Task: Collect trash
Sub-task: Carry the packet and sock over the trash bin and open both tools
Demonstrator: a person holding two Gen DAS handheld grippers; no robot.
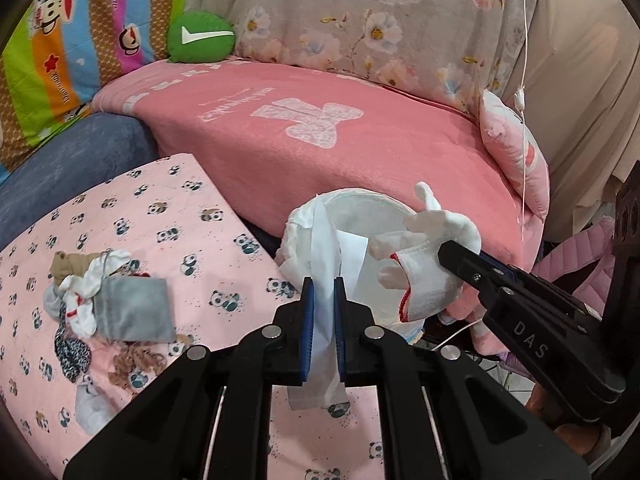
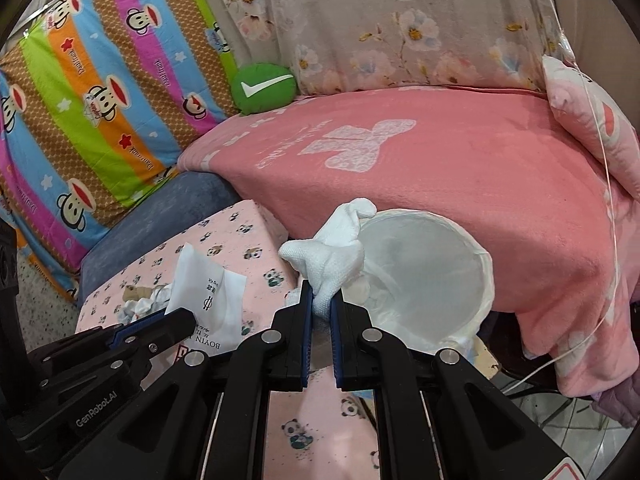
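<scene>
My left gripper is shut on a white paper wrapper, held just in front of a white-lined trash bin. In the right wrist view the wrapper shows printed text, with the left gripper at the lower left. My right gripper is shut on a white knitted glove at the left rim of the bin. In the left wrist view the glove has a red cuff edge and hangs over the bin, held by the right gripper.
A pile of small items, with a grey pouch, white cloth and hair ties, lies on the panda-print cover. Behind the bin is a pink blanket, a green cushion and a hanging white cord.
</scene>
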